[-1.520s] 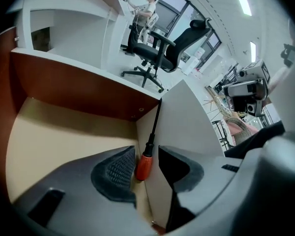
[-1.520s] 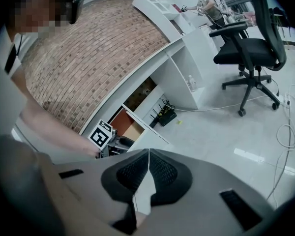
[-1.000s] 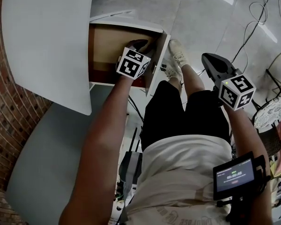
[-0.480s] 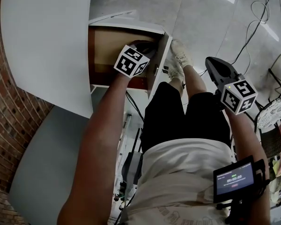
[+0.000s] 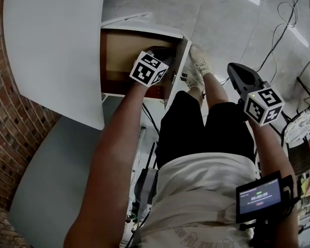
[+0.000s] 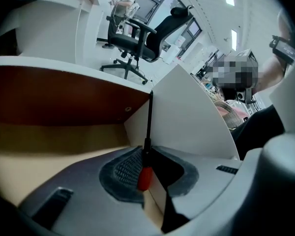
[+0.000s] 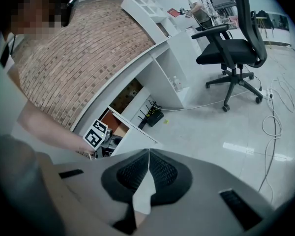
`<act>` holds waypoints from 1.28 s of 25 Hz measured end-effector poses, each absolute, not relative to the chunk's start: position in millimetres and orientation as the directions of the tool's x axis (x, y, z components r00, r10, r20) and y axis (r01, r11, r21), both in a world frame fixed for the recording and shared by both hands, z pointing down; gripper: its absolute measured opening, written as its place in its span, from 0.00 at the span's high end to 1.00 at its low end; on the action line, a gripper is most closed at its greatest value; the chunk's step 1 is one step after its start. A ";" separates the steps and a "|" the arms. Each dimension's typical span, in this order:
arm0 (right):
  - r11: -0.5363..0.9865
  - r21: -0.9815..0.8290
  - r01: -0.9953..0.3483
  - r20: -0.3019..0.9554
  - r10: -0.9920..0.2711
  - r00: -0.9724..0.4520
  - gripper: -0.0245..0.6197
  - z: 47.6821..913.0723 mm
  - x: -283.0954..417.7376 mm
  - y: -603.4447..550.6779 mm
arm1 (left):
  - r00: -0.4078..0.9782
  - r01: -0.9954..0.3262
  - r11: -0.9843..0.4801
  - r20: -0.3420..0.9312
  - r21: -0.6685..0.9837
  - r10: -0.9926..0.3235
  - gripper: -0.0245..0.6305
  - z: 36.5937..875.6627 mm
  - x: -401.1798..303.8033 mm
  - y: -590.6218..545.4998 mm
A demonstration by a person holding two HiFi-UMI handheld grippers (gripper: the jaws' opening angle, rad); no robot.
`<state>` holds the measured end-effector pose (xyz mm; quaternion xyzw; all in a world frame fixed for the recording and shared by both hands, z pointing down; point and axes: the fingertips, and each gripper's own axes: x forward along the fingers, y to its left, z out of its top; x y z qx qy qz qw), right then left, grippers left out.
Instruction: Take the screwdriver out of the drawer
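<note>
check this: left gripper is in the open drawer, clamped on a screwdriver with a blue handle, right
No: the handle is red, not blue, as the left gripper view shows. The left gripper, its jaws having just been closing, is in the open drawer, clamped on the screwdriver.

screwdriver (image 6: 146, 154): red handle, black shaft | in drawer (image 5: 116, 50), open
</note>
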<state>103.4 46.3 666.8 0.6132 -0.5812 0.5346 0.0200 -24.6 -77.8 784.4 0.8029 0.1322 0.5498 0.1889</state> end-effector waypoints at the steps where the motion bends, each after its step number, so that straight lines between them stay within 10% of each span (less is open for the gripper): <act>1: -0.320 -0.598 -0.735 0.677 -0.693 -0.248 0.93 666.7 103.7 45.1 | 0.361 -0.006 -0.899 0.839 0.438 0.407 0.86 784.5 -24.9 -78.5; 32: -0.075 -0.595 -0.800 0.642 -0.643 -0.417 0.93 646.8 63.4 -7.7 | 0.530 -0.383 -0.880 0.847 0.283 0.042 0.86 692.6 -61.6 -105.0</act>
